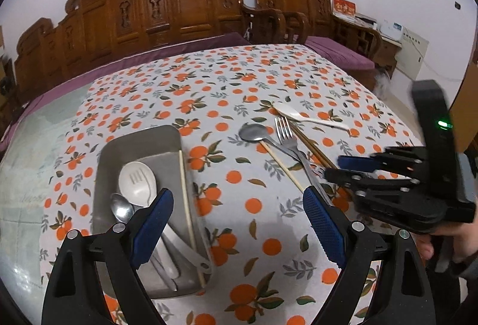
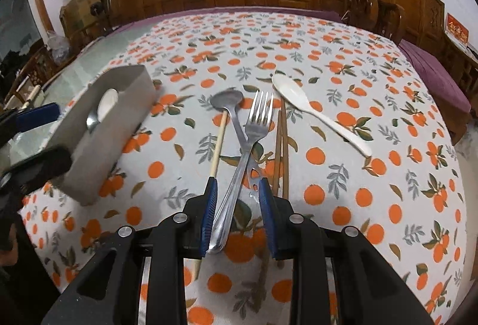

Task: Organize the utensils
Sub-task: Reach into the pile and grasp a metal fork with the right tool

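the left tongs [image 1: 239, 223] stand released, with nothing between their blue pads, above the table [image 1: 269, 86] just right of the metal tray [image 1: 140, 142]. in the tray lie a slotted white spoon [image 1: 138, 181], a metal spoon [image 1: 121, 207] and a pale chopstick [image 1: 186, 205]. the right tongs [image 2: 237, 199] are part-way closed around the fork [image 2: 258, 116] handle, pads not touching it. beside the fork lie a steel spoon [image 2: 226, 100], a light chopstick [image 2: 219, 139], brown chopsticks [image 2: 282, 139] and a white spoon [image 2: 298, 95].

Black left claw [image 1: 237, 225] and right claw [image 2: 237, 216], blue ribbed pads, silver screws.
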Demonstrator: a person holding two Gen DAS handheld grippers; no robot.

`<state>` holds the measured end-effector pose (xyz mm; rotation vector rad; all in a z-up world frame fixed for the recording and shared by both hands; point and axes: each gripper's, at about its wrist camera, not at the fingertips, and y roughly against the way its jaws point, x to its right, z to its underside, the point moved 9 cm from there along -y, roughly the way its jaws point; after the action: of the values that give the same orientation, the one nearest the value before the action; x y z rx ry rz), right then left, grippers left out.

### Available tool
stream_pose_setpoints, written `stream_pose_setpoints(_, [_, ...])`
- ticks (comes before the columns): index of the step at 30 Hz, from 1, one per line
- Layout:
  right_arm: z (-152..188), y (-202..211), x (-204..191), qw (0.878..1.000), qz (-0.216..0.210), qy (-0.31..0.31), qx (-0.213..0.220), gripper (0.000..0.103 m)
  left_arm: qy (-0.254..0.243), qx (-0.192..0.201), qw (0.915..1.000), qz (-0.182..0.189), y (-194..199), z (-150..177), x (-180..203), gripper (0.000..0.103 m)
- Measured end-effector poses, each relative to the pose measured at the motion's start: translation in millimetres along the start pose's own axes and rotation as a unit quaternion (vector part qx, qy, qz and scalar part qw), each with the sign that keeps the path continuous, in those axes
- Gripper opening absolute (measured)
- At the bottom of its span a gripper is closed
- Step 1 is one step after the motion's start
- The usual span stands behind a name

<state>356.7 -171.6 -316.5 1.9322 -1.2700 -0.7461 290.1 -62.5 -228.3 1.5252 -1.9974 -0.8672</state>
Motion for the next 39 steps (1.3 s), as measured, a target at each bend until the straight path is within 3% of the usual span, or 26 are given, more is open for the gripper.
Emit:
stream_pose_setpoints(4, [-6,-21,6,1.0,0.005,-0.002,-0.014,0.031,0.008,-0.006,0.9999,0.004,-4,2,3,0.085])
stream_pose_setpoints(6, [-10,-31,6,1.0,0.001,0.002,-0.02,0.022,0.007,-0.007,1.0,0.0,-6,4,3,0.085])
stream_pose_setpoints(12, [-15,-45,2,0.999,0.014,0.025,-0.04,0.02,0.004,-0.014,0.9999,-0.007,-13,9,5,0.085])
stream_pose_setpoints(14, [-18,-46,2,0.999,0.011,0.025,-0.041,0.013,0.001,-0.015,0.9999,-0.008,-14,9,7,0.085])
stream_pose_setpoints(28, [-6,-41,-4,0.997,-0.014,0.016,-0.07,0.016,-0.004,-0.03,0.9994,-0.016,-23,18,7,0.085])
stream_pose_setpoints(39, [-17,-52,-11,0.995,0.043,0.043,-0.074,0.016,-0.004,-0.035,0.9991,-0.024,-27,22,3,0.085])
